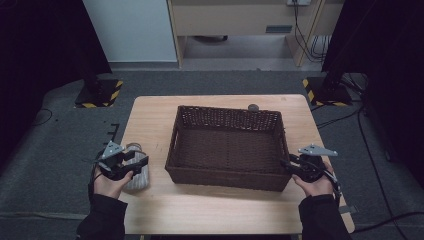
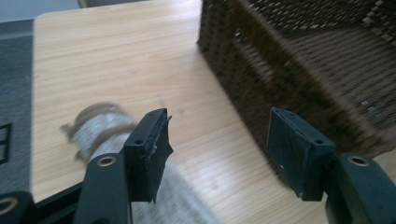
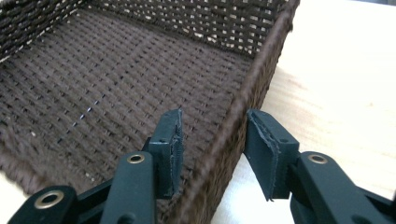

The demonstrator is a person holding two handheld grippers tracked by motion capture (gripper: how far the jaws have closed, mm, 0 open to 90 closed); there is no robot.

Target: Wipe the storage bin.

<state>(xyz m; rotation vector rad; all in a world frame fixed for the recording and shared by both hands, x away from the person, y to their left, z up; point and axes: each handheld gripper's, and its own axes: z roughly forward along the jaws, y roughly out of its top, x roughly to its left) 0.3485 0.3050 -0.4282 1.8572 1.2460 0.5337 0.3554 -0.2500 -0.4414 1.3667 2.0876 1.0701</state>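
Wicker basket (image 3: pixel 116 93) wall stands between right claw (image 3: pixel 212 140) jaws, untouched.

High view: fixed camera above the near side of the table (image 1: pixel 150 107), facing forward and down; the whole tabletop, the wicker basket (image 1: pixel 226 150) at frame centre and the floor beyond are taken in from a distance. Left gripper view: camera riding on the left gripper (image 2: pixel 219 144), looking close along its jaws over bare tabletop, with the basket's outer wall (image 2: pixel 280 79) at upper right. Right gripper view: camera on the right gripper (image 3: pixel 212 149), very near, facing into the basket across its rim (image 3: pixel 261 70). All three views share the basket and table.
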